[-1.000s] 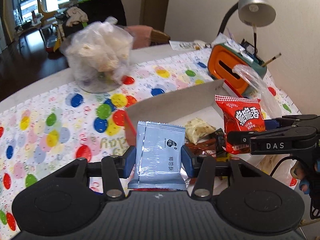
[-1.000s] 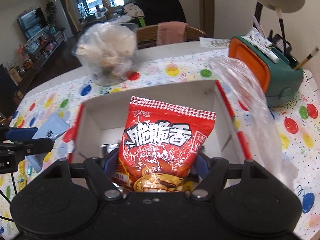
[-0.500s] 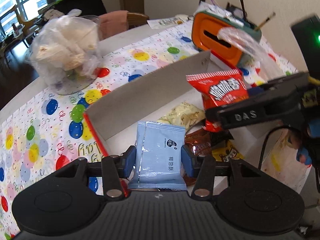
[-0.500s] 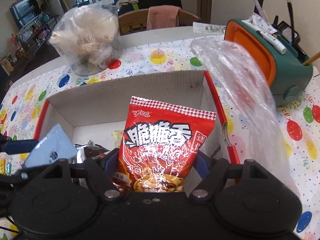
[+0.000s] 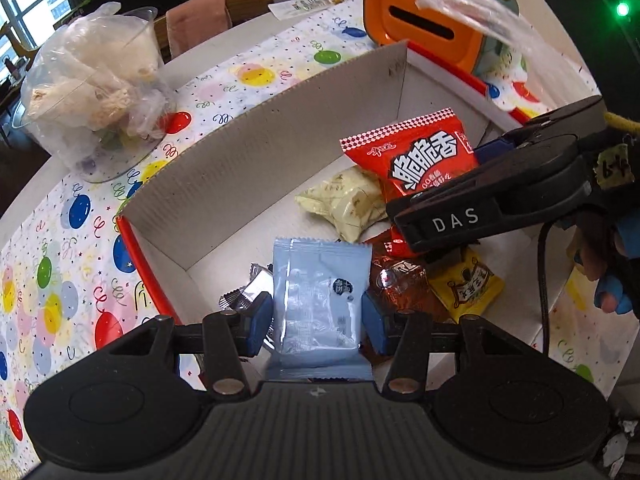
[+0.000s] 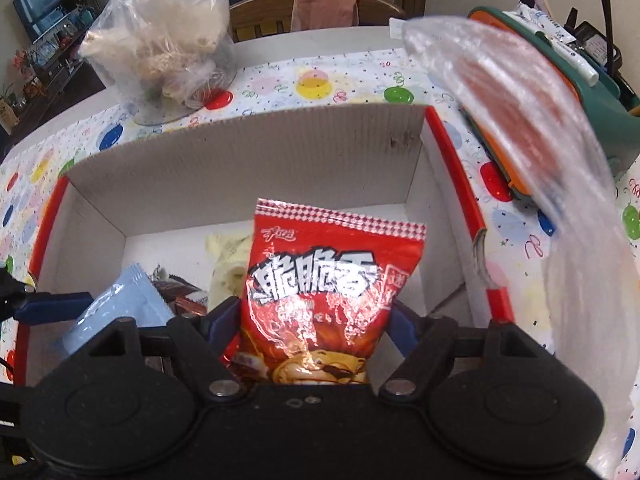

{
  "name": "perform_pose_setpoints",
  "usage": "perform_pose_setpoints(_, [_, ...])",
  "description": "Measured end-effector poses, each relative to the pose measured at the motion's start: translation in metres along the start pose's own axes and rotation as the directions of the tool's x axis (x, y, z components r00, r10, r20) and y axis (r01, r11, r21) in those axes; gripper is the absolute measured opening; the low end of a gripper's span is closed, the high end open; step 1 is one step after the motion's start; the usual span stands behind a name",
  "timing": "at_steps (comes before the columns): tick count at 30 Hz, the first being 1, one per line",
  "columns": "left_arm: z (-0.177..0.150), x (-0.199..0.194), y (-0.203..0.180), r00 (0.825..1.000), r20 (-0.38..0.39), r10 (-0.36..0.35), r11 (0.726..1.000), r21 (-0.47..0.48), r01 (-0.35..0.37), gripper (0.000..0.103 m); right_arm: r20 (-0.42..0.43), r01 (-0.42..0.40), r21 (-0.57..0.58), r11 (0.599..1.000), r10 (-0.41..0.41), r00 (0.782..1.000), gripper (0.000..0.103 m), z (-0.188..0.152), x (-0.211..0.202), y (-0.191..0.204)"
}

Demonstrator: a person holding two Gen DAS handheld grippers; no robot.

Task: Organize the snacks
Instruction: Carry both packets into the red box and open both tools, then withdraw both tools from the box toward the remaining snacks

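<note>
My left gripper (image 5: 318, 318) is shut on a pale blue packet (image 5: 318, 300), held upright over the near left part of a white cardboard box (image 5: 256, 160) with red edges. My right gripper (image 6: 312, 324) is shut on a red snack bag (image 6: 324, 292) with white lettering, held inside the same box (image 6: 248, 164). In the left wrist view the red snack bag (image 5: 416, 156) and the right gripper (image 5: 500, 184) sit at the right, over the box. On the box floor lie a cream packet (image 5: 344, 200), a brown packet (image 5: 400, 284), a yellow packet (image 5: 468, 288) and a silver wrapper (image 5: 252, 288).
The box stands on a balloon-print tablecloth (image 5: 60, 264). A clear bag of pale snacks (image 5: 92, 88) sits at the far left. An orange and teal holder (image 5: 416, 28) stands behind the box, with a loose clear plastic bag (image 6: 532, 152) in front. A chair (image 6: 312, 8) stands beyond the table.
Both grippers have sunk toward the box with their packets still held. The left one has moved from over the tablecloth to over the box's near left corner.
</note>
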State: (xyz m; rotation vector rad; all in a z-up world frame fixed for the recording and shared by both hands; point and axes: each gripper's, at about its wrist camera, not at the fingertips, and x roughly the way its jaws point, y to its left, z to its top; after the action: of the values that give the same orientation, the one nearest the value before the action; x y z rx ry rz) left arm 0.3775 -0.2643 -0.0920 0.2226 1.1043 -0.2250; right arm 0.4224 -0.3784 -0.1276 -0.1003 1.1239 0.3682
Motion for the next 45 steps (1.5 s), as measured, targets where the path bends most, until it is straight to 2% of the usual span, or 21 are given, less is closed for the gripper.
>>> perform_pose_setpoints(8, [-0.001,-0.001,0.002,1.0,0.001,-0.006,1.0,-0.022,0.006,0.049,0.01,-0.01,0.004,1.0,0.01,1.0,0.08,-0.001,-0.008,-0.001])
perform_pose_setpoints(17, [-0.005,-0.025,0.016,0.998,0.06,-0.03,0.992,-0.119,0.037,0.054,0.058,-0.031,-0.024,0.999,0.033,0.998,0.082,-0.003,-0.033,0.006])
perform_pose_setpoints(24, [-0.015,-0.049,0.028,0.993,0.114,-0.028,0.983,-0.175,0.048,0.054,0.097,-0.063,-0.063,0.996,0.069,0.993,0.087,-0.004,-0.057,0.017])
perform_pose_setpoints(37, [-0.05,-0.096,0.068,0.978,0.207,-0.025,0.966,-0.246,0.076,0.057,0.189,-0.072,-0.125,0.99,0.095,0.977,0.092,-0.013,-0.106,0.066])
perform_pose_setpoints(45, [-0.082,-0.128,0.098,0.962,0.272,-0.002,0.956,-0.283,0.082,0.061,0.239,-0.09,-0.137,0.986,0.121,0.963,0.095,-0.024,-0.129,0.103])
